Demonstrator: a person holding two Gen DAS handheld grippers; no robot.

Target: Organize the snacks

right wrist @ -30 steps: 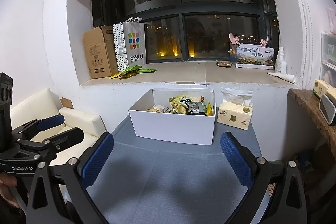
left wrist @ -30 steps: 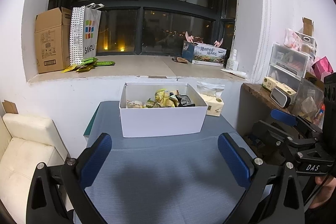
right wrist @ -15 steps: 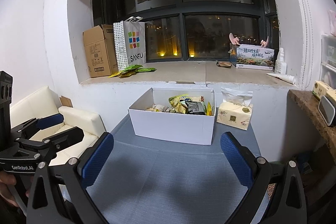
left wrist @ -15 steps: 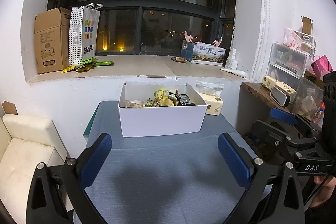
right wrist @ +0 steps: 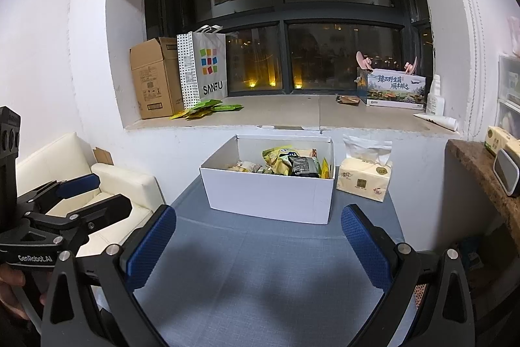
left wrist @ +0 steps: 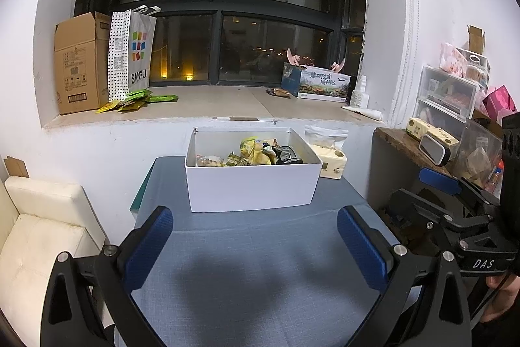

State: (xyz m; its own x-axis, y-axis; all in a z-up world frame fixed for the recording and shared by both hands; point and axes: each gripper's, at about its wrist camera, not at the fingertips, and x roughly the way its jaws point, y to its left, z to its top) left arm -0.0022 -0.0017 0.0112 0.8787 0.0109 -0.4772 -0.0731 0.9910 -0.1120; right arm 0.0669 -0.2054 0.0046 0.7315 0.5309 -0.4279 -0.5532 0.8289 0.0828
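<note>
I have both tools held low over the near end of the blue-grey bench, nothing grasped. The left hand-held gripper is released, blue pads spread wide with only bench cloth between them; the right hand-held gripper is likewise released and empty. The white box holding the snacks sits at the far end of the bench, well apart from both tools. From the left tool it lies dead ahead at 12 o'clock, its long side square to me and running 9 to 3. From the right tool it lies at about 12, a touch toward 1, and is seen at an angle so its near left corner points toward me. Packets are heaped toward the middle and right of the box; the left part of the interior looks barer, though the near wall hides the floor. A tissue pack stands just beside the box at 3 o'clock. Loose green packets lie on the windowsill beyond. My judgement: neither tool is clearly nearer; the left has the squarer line straight in over the near wall.
</note>
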